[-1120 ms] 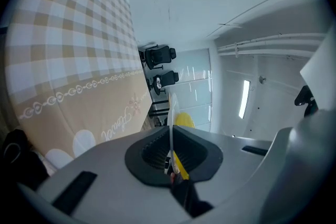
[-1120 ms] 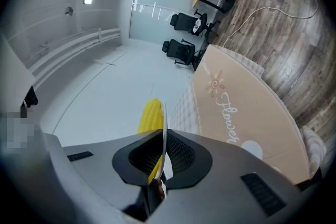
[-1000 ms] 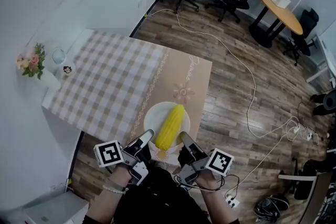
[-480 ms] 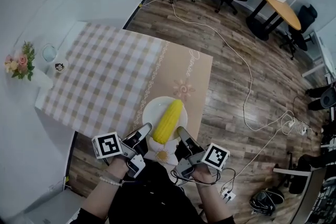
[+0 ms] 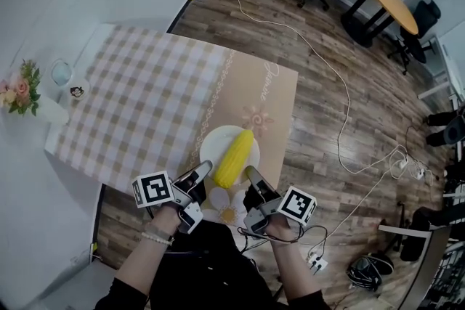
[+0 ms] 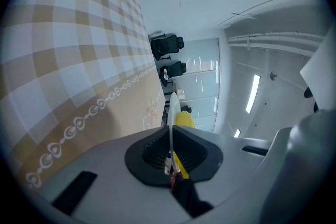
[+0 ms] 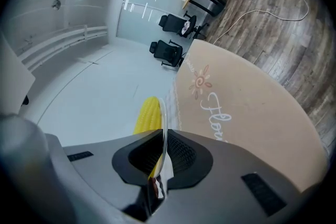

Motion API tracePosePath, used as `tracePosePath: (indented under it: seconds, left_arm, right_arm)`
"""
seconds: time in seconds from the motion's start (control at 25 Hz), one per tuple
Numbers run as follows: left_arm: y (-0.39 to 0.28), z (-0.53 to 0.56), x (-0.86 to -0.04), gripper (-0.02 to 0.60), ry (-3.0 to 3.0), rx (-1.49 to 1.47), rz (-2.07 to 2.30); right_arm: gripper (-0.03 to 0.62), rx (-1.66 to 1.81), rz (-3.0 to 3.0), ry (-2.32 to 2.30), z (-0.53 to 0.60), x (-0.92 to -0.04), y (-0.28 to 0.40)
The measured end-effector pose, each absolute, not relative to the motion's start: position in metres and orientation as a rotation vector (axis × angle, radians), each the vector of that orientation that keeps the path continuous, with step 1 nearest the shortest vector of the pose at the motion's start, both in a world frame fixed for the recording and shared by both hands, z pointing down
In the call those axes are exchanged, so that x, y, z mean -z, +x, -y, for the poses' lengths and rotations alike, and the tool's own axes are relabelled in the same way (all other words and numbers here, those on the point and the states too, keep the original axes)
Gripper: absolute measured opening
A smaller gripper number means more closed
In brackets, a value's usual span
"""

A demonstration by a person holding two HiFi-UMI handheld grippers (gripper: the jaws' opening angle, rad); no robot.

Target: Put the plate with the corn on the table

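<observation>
Plate [image 5: 215, 144] and corn [image 5: 236, 156] now sit further in over the table [image 5: 145, 105] than a second ago, closer to the sun motif on the tan band of the cloth at the near right corner. The white flower print on the person's clothing, covered before, shows behind the near rim. The left gripper [image 5: 201, 170] stays clamped on the near left rim and the right gripper [image 5: 251, 174] on the near right rim; each gripper view shows its jaws closed on the thin white edge, with the yellow cob just beyond. I cannot tell whether the base touches the cloth yet. To my eye the carry is nearly over, and what remains is lowering the plate and letting go.
</observation>
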State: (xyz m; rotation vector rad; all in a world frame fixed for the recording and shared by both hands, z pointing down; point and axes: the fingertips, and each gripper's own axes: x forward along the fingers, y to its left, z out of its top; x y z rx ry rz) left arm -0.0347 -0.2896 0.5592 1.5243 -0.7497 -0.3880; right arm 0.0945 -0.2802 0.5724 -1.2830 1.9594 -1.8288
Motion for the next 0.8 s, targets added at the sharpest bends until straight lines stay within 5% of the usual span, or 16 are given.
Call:
tracePosePath:
  seconds: [0.8]
  left_arm:
    - [-0.033,0.316,-0.618,0.023,1.5,0.276,0.767]
  right_arm:
    - [0.051,1.886,-1.908,-1.266,0.31,-0.622,0.083]
